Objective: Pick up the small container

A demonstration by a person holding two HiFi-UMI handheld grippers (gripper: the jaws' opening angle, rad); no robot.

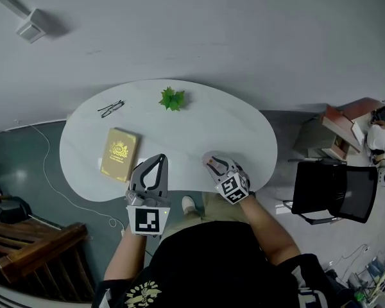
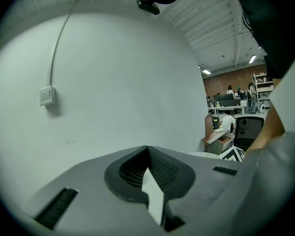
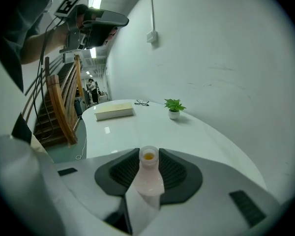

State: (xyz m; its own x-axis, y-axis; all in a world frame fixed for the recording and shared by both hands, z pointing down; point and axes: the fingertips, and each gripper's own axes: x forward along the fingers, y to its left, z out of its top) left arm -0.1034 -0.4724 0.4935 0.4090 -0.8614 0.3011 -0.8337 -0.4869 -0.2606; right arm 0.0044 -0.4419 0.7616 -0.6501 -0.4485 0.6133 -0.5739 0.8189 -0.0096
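A small pale pink container (image 3: 148, 175) with an orange spot at its open top stands between the dark pads of my right gripper (image 3: 148, 157), and both pads touch its sides. In the head view the right gripper (image 1: 213, 163) is over the near edge of the white table (image 1: 199, 130), and a bit of the container (image 1: 210, 165) shows at its tips. My left gripper (image 1: 158, 160) hovers at the table's near edge, left of the right one. In its own view the left gripper (image 2: 147, 149) points at the grey wall, its jaws closed together and empty.
On the table lie a yellow book (image 1: 119, 154), a pair of glasses (image 1: 110, 108) and a small potted green plant (image 1: 172, 99). A black chair (image 1: 333, 191) stands to the right. Wooden stairs (image 1: 32, 249) are at the lower left.
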